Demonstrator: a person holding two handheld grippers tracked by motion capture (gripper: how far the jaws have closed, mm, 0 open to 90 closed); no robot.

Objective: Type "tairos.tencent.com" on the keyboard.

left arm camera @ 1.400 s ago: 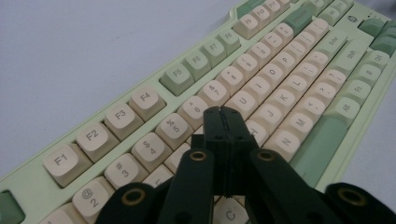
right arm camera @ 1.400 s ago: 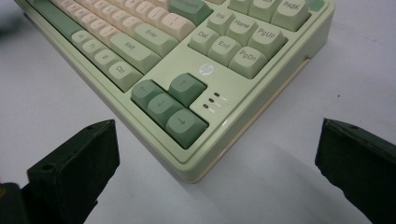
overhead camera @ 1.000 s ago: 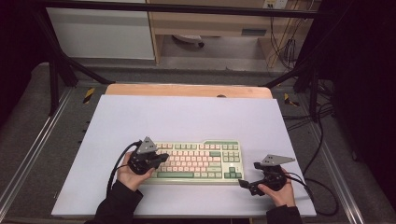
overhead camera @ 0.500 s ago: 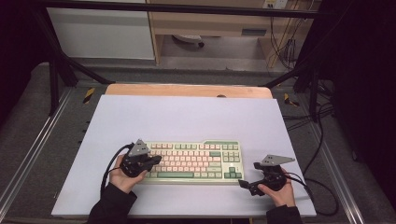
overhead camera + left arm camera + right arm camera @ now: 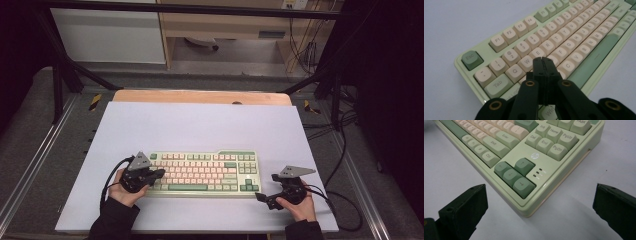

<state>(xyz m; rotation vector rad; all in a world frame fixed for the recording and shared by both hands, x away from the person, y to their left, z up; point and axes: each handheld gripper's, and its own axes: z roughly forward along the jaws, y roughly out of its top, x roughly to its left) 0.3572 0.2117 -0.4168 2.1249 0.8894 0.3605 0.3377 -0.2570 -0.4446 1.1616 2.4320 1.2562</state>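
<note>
Pressing together with nothing between them, the left gripper's (image 5: 543,61) jaws sit over the keyboard's (image 5: 202,172) left keys, tips above the letter rows. Right gripper (image 5: 539,202) is spread wide on the mat (image 5: 200,125), the keyboard's arrow-key corner just ahead between its jaws, untouched.

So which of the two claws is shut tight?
The left claw. Its two black jaws are pressed together into one point over the keyboard letter keys, while the right claw has its jaws spread wide apart by the arrow keys.
</note>
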